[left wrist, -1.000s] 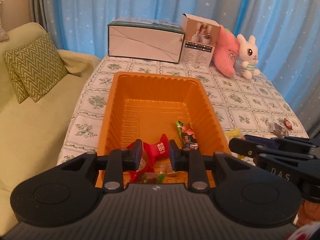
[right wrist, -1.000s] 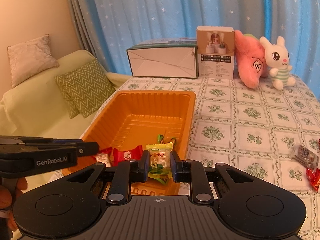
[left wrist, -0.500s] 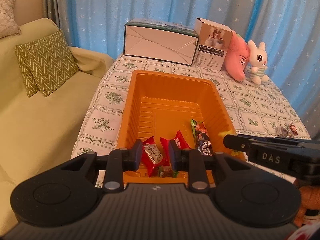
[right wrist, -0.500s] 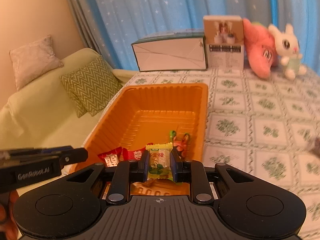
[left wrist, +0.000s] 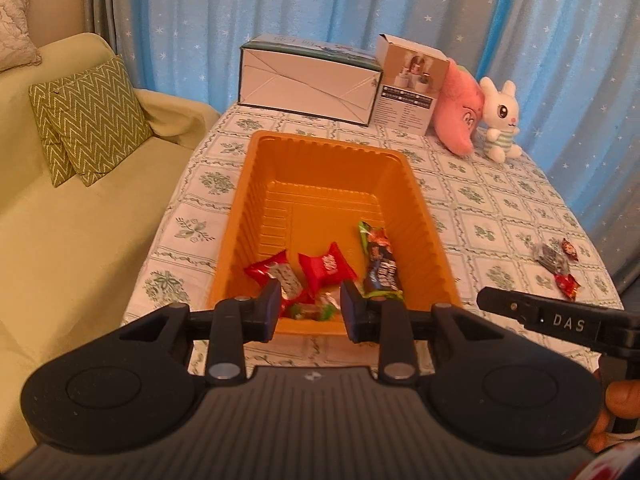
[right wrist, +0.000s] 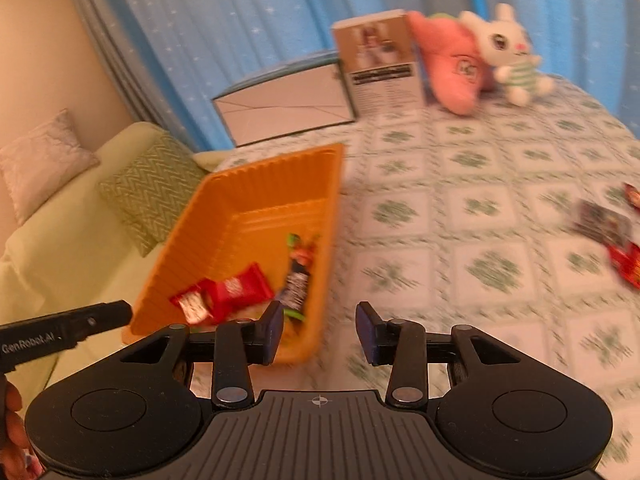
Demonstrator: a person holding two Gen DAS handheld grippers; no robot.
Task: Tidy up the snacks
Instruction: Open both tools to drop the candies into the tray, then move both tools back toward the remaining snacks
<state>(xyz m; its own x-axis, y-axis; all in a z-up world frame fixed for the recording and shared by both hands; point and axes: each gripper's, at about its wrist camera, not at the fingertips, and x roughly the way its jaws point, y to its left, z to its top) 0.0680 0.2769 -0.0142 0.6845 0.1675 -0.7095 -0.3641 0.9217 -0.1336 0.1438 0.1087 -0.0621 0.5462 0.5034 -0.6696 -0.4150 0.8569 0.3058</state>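
Observation:
An orange tray (left wrist: 420,204) sits on the patterned tablecloth and holds two red candy packs (left wrist: 326,268), a dark snack bar (left wrist: 382,268) and a small green-wrapped candy at its near end. My left gripper (left wrist: 308,308) is open and empty above the tray's near rim. My right gripper (right wrist: 320,328) is open and empty over the tablecloth just right of the tray (right wrist: 248,196). Loose snacks lie at the table's right: a dark pack (left wrist: 552,258) and red candies (left wrist: 566,285); they also show blurred in the right wrist view (right wrist: 604,224).
Two cardboard boxes (left wrist: 308,80), a pink plush (left wrist: 456,116) and a white bunny plush (left wrist: 500,120) stand at the table's far edge. A green sofa with cushions (left wrist: 92,128) is to the left. Blue curtains hang behind.
My left gripper has let go of the red candy, which now lies in the tray, and has drawn back. My right gripper has opened, its green candy is gone, and it has swung right.

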